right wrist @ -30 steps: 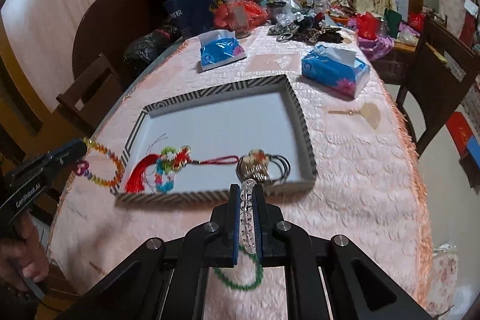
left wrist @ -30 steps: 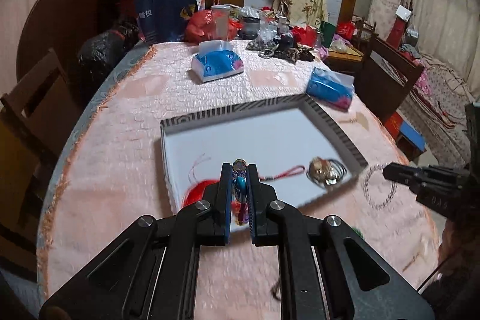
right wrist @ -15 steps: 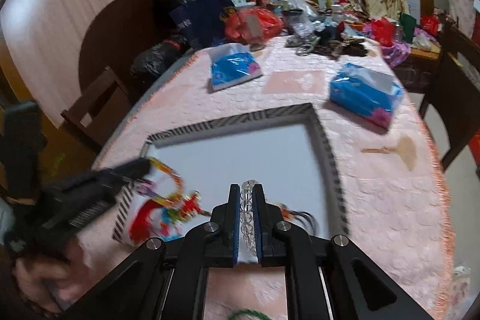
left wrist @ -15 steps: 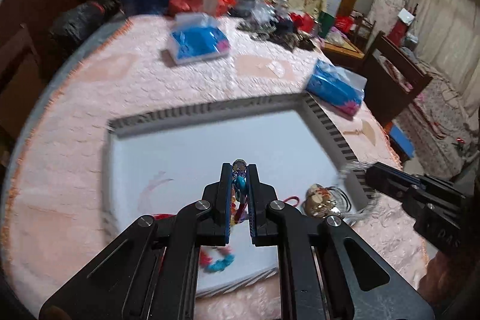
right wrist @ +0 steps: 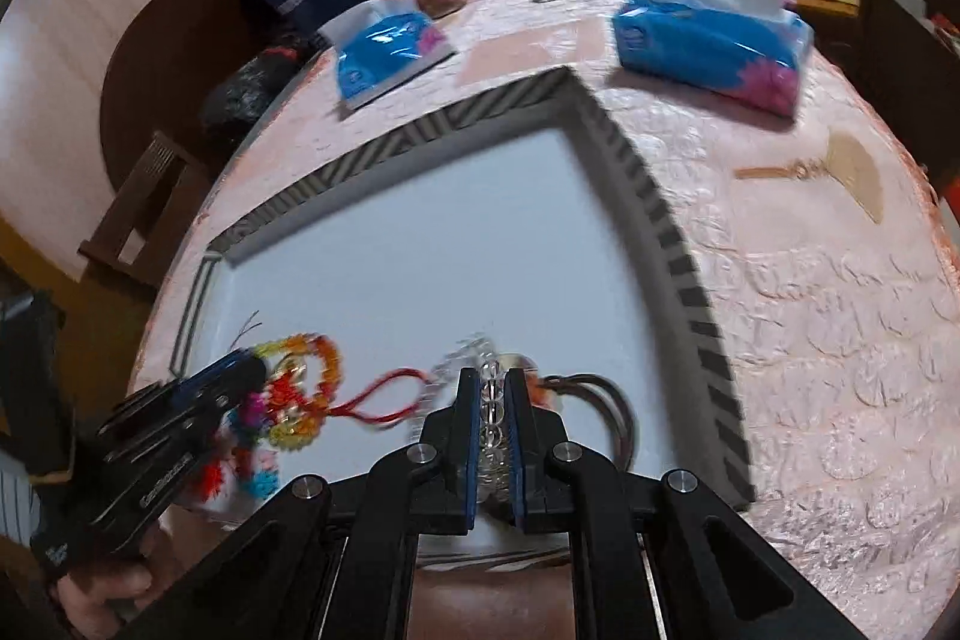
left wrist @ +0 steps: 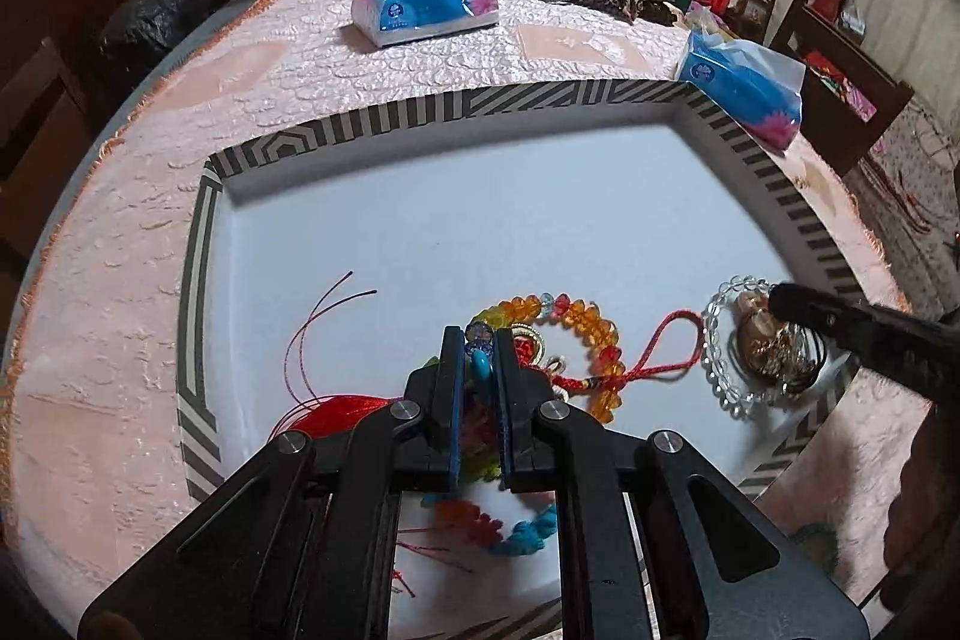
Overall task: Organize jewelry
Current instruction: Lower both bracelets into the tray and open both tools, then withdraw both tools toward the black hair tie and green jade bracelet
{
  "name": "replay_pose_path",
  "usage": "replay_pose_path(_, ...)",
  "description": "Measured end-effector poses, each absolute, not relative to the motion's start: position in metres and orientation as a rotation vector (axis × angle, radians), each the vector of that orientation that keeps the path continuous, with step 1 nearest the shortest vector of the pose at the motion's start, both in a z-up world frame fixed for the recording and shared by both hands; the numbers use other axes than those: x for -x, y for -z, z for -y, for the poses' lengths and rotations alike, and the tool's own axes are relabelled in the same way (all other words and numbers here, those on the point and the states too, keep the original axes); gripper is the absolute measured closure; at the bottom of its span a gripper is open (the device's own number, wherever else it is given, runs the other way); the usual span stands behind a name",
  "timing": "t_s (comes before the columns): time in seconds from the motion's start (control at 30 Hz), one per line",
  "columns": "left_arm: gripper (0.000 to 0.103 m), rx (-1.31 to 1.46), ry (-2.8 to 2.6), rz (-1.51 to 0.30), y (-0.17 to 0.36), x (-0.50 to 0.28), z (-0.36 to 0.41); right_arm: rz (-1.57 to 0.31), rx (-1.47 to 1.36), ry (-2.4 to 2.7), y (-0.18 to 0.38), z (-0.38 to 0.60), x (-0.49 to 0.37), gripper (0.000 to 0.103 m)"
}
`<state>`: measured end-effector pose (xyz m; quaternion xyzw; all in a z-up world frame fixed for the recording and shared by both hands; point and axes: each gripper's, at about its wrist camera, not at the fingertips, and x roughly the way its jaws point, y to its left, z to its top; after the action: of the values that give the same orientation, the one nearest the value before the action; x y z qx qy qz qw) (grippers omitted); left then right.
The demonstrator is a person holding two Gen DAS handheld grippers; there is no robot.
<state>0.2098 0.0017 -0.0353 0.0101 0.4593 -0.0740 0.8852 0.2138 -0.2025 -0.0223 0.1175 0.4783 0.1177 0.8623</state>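
A shallow white tray (left wrist: 456,115) (right wrist: 678,268) with a striped rim lies on the pink tablecloth. My left gripper (left wrist: 479,340) is shut on a colourful bead bracelet (left wrist: 585,316), whose orange loop hangs low over the tray's near part. Under it lies a red knotted tassel ornament (left wrist: 342,409). My right gripper (right wrist: 493,381) is shut on a clear crystal bead bracelet (right wrist: 492,403) (left wrist: 717,358), held just above a gold charm with dark rings (left wrist: 774,343) at the tray's near right. In the right wrist view the left gripper (right wrist: 240,376) shows at the lower left.
Two blue tissue packs (left wrist: 423,1) (left wrist: 747,85) lie beyond the tray. A small wooden fan (right wrist: 852,169) rests on the cloth to the right. A green bead bracelet (left wrist: 816,544) lies outside the tray's near right corner. Clutter fills the far table end; chairs stand around.
Both grippers have come down and forward over the tray, each still holding its bracelet. The colourful bracelet now hangs over the tassel, the clear one over the gold charm.
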Motion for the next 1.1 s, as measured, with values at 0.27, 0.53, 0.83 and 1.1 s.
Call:
replay_pose_path(0.27, 0.062, -0.064, 0.098, -0.929, 0.030, -0.207, -0.012, -0.986, -0.276, -0.261, 0.015, 0.207, -0.206, 0.072)
replay_pose_path(0.53, 0.056, -0.067, 0.006, -0.913, 0.015, -0.188, -0.026, -0.954, -0.150, -0.226, -0.002, 0.197, -0.186, 0.072)
replay_pose_path(0.83, 0.053, -0.095, 0.011, -0.842, -0.019, -0.125, -0.020, -0.986, -0.094, -0.196, -0.019, 0.199, -0.135, 0.071)
replay_pose_path(1.1, 0.051, -0.099, 0.035, -0.798, -0.037, -0.082, -0.022, -0.999, -0.044, -0.191, -0.018, 0.196, -0.079, 0.069)
